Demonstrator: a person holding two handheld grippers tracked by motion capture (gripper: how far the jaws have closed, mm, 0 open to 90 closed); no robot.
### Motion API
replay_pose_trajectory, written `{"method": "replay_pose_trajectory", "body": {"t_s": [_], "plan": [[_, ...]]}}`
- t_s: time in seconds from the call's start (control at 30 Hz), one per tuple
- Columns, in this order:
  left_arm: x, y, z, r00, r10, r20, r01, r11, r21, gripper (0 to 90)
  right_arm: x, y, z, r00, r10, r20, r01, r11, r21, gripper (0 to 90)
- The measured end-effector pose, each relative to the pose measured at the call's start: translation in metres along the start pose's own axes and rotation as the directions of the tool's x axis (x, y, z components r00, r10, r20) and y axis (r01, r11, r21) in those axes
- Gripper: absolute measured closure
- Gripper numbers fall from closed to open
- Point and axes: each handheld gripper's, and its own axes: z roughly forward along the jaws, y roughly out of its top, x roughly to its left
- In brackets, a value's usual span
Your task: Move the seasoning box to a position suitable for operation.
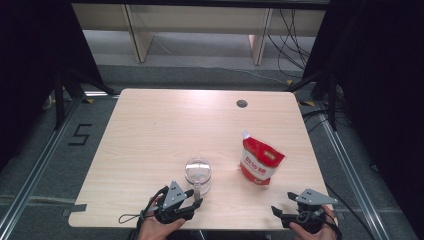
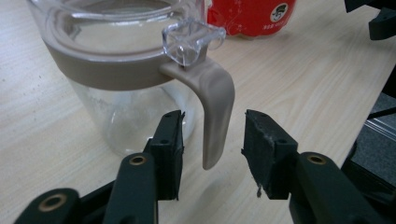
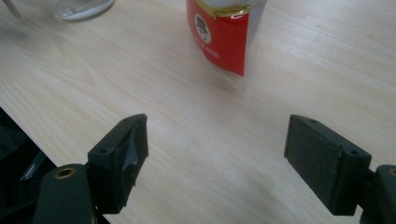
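Between the left tool's parted jaws — the jug's handle, unclamped.

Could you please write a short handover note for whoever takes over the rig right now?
Left tongs: open, jaws on either side of the jug handle, not closed on it.
Right tongs: open wide, holding nothing, over bare table short of the red pouch.
The clear jug stands upright near the front edge; the pouch stands to its right, apart from it.
Done: left tongs lined up on the handle.
Left: probably close on the handle, then grasp the pouch with the right.
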Motion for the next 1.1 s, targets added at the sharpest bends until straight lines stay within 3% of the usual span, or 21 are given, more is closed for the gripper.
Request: {"method": "replay_pose_trajectory", "body": {"t_s": [0.03,0.07,0.13,0.2,0.23,0.3,0.33,0.4,0.43,0.5,0.53,0.63,0.67,0.8,0.83,1.1], "plan": [[0.0,0.0,0.0,1.0,0.0,0.0,0.0,1.0,0.0,61.6,0.0,0.0,0.0,1.0,0.0,0.0,0.0,1.0,0.0,22.3],[-0.001,0.0,0.002,0.9996,-0.028,-0.001,0.028,0.9996,-0.008,64.1,-0.001,0.0,0.0,0.9999,-0.013,0.002,0.013,1.0,-0.007,22.3],[0.002,0.002,0.001,0.9997,0.024,0.003,-0.024,0.9997,0.008,66.8,-0.001,0.0,0.001,0.9999,-0.013,0.002,0.013,1.0,-0.008,22.3],[0.001,0.001,0.003,0.9998,0.016,0.011,-0.015,0.9998,-0.013,71.1,0.001,0.0,0.0,0.9999,0.007,-0.009,-0.007,1.0,-0.001,22.6],[-0.001,0.0,0.003,0.9997,0.022,0.012,-0.022,0.9997,-0.008,75.7,0.0,0.0,0.0,1.0,-0.009,0.0,0.009,1.0,-0.008,22.5],[-0.001,0.0,0.002,0.9992,0.038,0.016,-0.038,0.9993,-0.001,75.7,-0.002,0.001,0.001,0.9994,-0.036,-0.003,0.036,0.999,-0.017,22.5],[-0.001,0.0,0.002,0.9992,0.038,0.016,-0.038,0.9993,-0.001,75.9,-0.001,0.0,0.001,0.9996,-0.026,-0.01,0.026,1.0,-0.014,22.5],[-0.001,-0.001,0.001,0.9998,0.001,0.022,0.0,0.9999,-0.017,76.1,0.002,0.0,0.001,0.9998,-0.013,-0.016,0.013,1.0,0.005,22.4],[-0.001,-0.001,0.001,0.9998,0.001,0.022,0.0,0.9999,-0.017,76.0,0.003,0.001,0.001,0.9997,-0.015,-0.021,0.015,1.0,0.008,22.4],[0.003,-0.002,-0.001,0.9992,0.032,0.022,-0.032,0.9995,0.001,76.0,0.001,0.001,0.002,0.999,-0.043,-0.014,0.043,0.999,-0.012,22.4],[0.005,-0.003,-0.002,0.9996,0.013,0.024,-0.013,0.9999,-0.008,75.8,0.0,0.001,0.002,0.9986,-0.051,-0.014,0.051,0.999,-0.01,22.3],[0.008,-0.004,-0.004,0.9997,0.014,0.02,-0.014,0.9998,-0.012,75.7,0.0,0.001,0.002,0.9989,-0.047,-0.01,0.047,0.999,-0.011,22.3],[0.009,-0.004,-0.005,0.9997,-0.007,0.025,0.007,0.9999,-0.012,75.2,-0.001,0.001,0.001,0.9989,-0.044,-0.018,0.044,0.999,-0.009,22.3],[0.017,-0.008,-0.013,1.0,0.001,0.005,-0.001,1.0,-0.007,74.0,0.003,0.001,0.002,0.9997,-0.013,-0.023,0.013,1.0,0.007,22.2],[0.02,-0.01,-0.017,0.9999,0.006,-0.012,-0.006,1.0,-0.007,73.7,0.001,0.001,0.003,0.9992,-0.035,-0.019,0.035,0.999,-0.009,22.2],[0.037,-0.018,-0.029,0.9981,-0.024,-0.057,0.023,0.9995,-0.022,72.6,0.003,0.001,0.004,0.999,-0.036,-0.027,0.036,0.999,-0.007,21.9]]}}
